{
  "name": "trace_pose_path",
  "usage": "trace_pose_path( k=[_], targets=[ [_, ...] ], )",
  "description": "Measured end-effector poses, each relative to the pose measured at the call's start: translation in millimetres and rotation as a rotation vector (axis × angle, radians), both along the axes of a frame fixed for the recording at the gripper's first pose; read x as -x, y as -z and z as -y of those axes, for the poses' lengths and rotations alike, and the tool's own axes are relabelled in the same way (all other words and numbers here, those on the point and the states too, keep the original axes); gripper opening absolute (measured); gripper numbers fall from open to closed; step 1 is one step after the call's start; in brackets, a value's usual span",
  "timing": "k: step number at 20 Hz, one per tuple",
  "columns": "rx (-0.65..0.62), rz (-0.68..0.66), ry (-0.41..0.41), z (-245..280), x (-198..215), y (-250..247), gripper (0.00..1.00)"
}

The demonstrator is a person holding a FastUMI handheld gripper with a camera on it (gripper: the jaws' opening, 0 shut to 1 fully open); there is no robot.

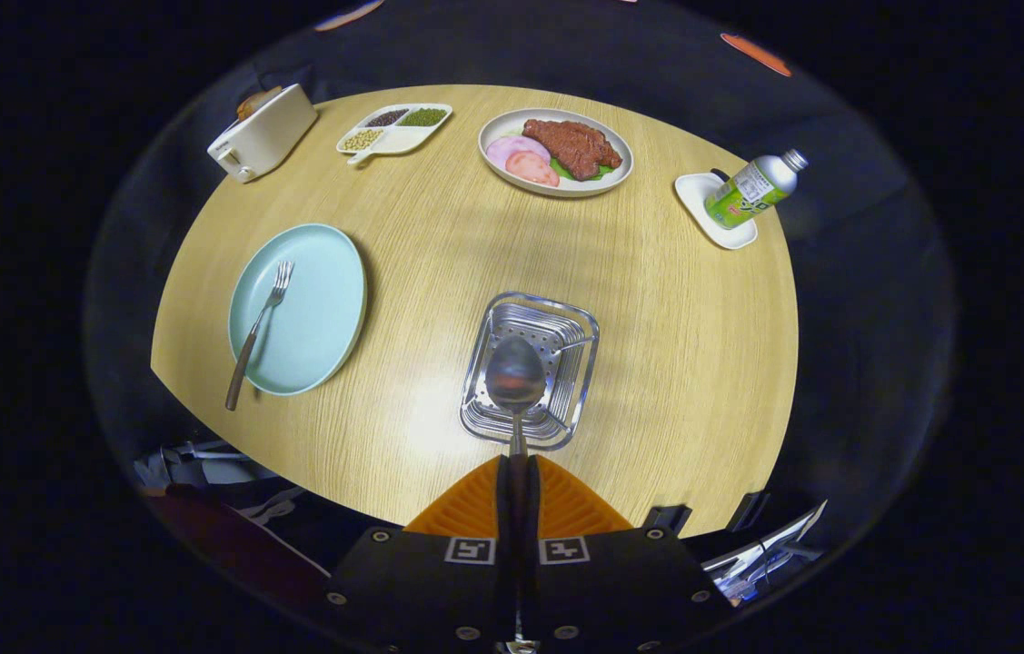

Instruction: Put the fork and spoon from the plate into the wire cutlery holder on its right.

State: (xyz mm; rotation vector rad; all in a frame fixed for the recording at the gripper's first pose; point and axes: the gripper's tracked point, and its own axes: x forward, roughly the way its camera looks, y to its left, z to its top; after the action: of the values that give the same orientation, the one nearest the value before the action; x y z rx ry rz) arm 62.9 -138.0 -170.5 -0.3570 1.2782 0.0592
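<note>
Hand-held gripper [517, 472] fingers are pressed together on the handle of the spoon [515, 377], whose bowl points forward just ahead of them and hangs over the open top of the wire cutlery holder [584, 329]. Left of the holder on the bench [439, 245], well apart from it, the fork [259, 327] lies on the pale blue plate [316, 309], its handle overhanging the near rim

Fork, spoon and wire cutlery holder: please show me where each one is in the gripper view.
fork [259, 329]: gripper view, on its handle, lying across the blue plate.
spoon [515, 374]: gripper view, on its bowl, above the holder; the gripper holds its handle.
wire cutlery holder [577, 320]: gripper view, on its far right rim.
</note>
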Motion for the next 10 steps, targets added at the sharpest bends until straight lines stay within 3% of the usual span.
trace_pose_path(
  k=[10],
  targets=[
    [0.008, -0.124, -0.018, 1.7, -15.4, 9.7, 0.04]
  ],
)
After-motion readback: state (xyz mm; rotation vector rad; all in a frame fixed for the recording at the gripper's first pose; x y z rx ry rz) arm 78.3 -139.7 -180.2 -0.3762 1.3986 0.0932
